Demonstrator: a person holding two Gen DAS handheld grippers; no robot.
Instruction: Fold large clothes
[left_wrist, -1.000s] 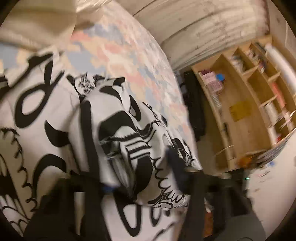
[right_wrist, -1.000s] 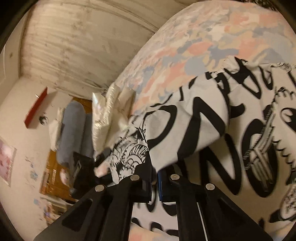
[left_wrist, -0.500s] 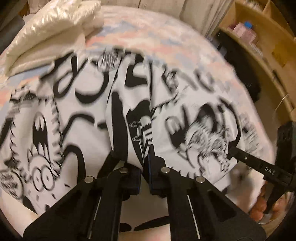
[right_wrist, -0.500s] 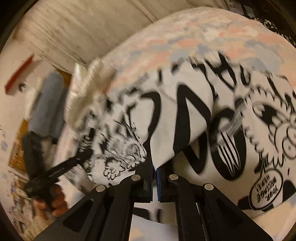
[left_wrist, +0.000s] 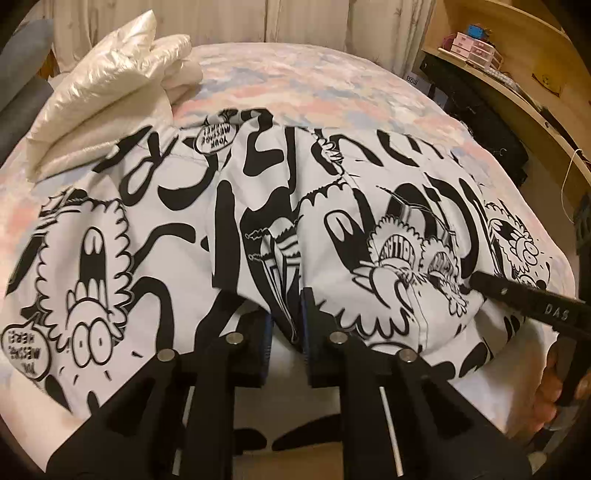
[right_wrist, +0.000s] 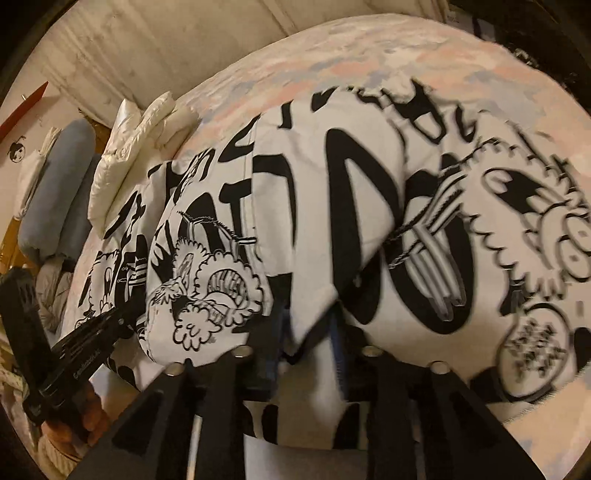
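A large white garment with black cartoon print lies spread on the pastel bedcover, one side folded over the middle. My left gripper sits at the near edge of that folded layer. Its jaws are opening, and a narrow pinch of the cloth still fills the gap between the pads. My right gripper is further along the same edge of the garment. Its jaws are opening too, and the fold lies loosely between them. Each wrist view shows the other gripper from the side: the right gripper and the left gripper.
A shiny cream padded jacket is piled at the bed's far left corner. Wooden shelves and a black object stand to the right of the bed. A blue-grey bolster lies beyond the left side. A pale curtain hangs behind.
Both grippers have brought the lifted fold down across the garment towards the near edge. The right jaws, shut on the cloth before, now stand apart. The left jaws have parted slightly.
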